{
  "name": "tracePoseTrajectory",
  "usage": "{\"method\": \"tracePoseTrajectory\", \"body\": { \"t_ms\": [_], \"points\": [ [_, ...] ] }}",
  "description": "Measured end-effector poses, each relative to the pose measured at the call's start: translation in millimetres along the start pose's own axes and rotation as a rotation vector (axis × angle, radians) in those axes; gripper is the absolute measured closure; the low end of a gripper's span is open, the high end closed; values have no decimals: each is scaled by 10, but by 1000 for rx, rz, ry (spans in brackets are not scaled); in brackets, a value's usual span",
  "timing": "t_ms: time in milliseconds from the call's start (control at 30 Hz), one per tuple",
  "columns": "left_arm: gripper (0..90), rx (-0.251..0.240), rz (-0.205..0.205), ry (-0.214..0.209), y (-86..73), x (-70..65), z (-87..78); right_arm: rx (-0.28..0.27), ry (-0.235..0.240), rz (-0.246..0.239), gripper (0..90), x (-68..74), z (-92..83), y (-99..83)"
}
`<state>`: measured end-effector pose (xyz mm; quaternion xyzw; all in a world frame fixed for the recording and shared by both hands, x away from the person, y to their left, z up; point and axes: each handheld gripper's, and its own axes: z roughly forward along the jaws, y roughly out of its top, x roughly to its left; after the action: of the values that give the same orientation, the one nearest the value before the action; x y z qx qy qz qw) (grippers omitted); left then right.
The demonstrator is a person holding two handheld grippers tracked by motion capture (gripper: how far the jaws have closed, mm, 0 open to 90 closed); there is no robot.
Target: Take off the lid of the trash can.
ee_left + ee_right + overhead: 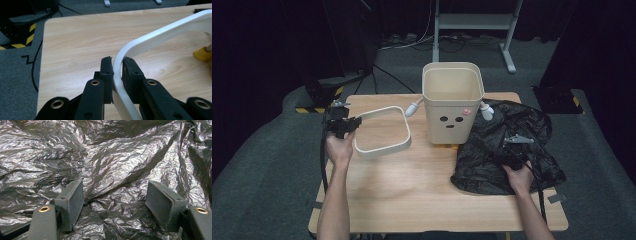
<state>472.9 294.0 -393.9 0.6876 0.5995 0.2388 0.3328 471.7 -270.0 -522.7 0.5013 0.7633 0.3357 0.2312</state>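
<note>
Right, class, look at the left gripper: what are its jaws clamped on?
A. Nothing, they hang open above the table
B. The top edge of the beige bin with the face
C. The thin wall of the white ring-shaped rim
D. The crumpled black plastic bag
C: in the left gripper view the left gripper has its black jaws pressed on either side of the white rim, above the wooden table.

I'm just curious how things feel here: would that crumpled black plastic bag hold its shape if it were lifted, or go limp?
The black bag would probably go limp: it lies in a slumped, wrinkled heap on the table. It looks thin and light, since its creases are fine and sharp. Its shiny surface may slide between the right gripper fingers, which stand open above it.
</note>
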Motion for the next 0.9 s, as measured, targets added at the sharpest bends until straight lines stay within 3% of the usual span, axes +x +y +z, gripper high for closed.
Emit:
{"method": "tracePoseTrajectory", "body": {
  "t_ms": [467, 900],
  "points": [
    [786, 11, -8, -42, -87, -117, 213, 0, -1, -1, 301, 0, 0, 0],
    [785, 32, -8, -46, -168, -189, 339, 0, -1, -1, 301, 0, 0, 0]
  ]
}}
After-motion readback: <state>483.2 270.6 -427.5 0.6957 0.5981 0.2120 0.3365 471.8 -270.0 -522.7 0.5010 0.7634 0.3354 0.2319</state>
